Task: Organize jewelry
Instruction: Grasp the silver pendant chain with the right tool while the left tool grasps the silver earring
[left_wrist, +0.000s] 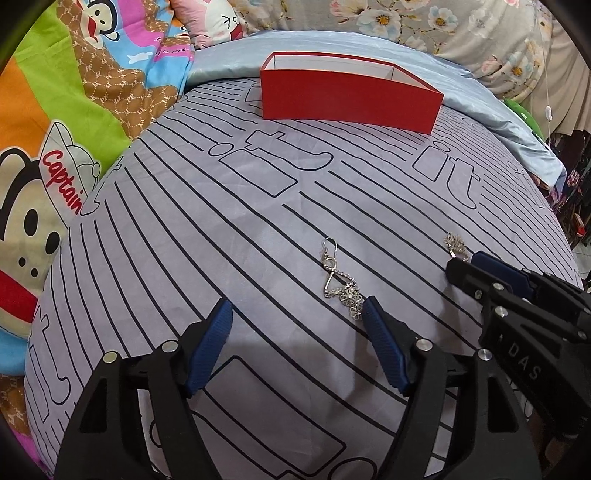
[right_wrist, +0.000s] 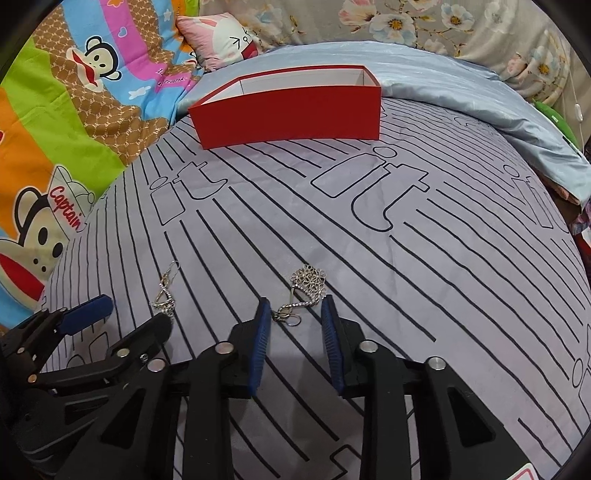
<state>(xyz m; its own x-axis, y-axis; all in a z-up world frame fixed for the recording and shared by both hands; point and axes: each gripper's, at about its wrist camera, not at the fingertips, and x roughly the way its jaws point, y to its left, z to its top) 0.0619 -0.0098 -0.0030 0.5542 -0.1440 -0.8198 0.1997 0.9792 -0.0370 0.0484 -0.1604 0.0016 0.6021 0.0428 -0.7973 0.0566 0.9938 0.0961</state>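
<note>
Two silver earrings lie on the grey striped bedsheet (left_wrist: 258, 229). One earring (left_wrist: 341, 275) lies just ahead of my left gripper (left_wrist: 297, 314), which is open, its right finger near the earring's flower end. The other earring (right_wrist: 304, 291) lies at the tips of my right gripper (right_wrist: 295, 312), which is open with the hook between its fingers. The same earring peeks out beyond the right gripper in the left wrist view (left_wrist: 456, 245). The red open box (left_wrist: 347, 92) with white inside stands far back; it also shows in the right wrist view (right_wrist: 291, 110).
A colourful cartoon monkey blanket (left_wrist: 55, 166) lies to the left. A light blue sheet (right_wrist: 461, 92) and floral bedding (right_wrist: 424, 22) lie behind the box. A pink cushion (right_wrist: 225, 37) sits at the back. The bed's edge drops off at the right.
</note>
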